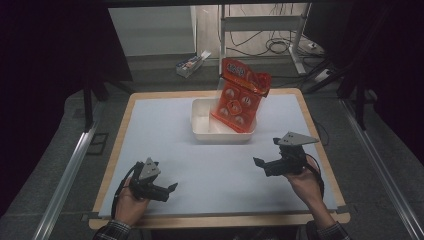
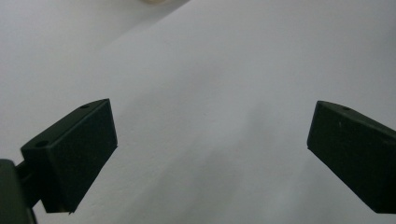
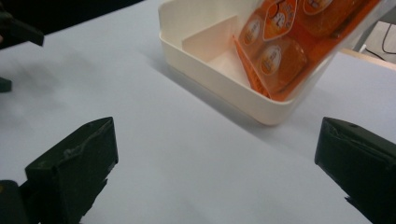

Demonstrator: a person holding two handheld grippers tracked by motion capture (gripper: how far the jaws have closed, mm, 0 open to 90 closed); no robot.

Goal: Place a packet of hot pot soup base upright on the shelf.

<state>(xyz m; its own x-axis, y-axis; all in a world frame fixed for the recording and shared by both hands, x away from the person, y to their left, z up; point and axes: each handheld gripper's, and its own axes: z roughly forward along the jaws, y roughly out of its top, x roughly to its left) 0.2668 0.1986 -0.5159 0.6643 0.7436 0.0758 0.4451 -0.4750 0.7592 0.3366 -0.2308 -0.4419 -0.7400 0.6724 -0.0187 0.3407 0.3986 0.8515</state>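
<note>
An orange snack bag (image 1: 240, 95) with round packs showing through it stands tilted in a white tray (image 1: 202, 131) at the back middle of the table; it leans against the tray's right side. My left gripper (image 1: 170, 189) is held low at the front left, jaws open and nothing between them. My right gripper (image 1: 260, 163) hovers at the front right, open and apart from the tray. In the right gripper view the bag (image 3: 289, 42) and the tray (image 3: 224, 88) lie ahead, with a divider wall inside the tray. In the left gripper view both fingers (image 2: 74, 154) stand wide over bare mat.
A pale blue mat (image 1: 165, 145) covers the wood-edged table (image 1: 310, 218). Behind the table a small box (image 1: 192, 64) lies on the floor, beside cables and a metal frame (image 1: 260, 22). Metal rails run along both sides of the table.
</note>
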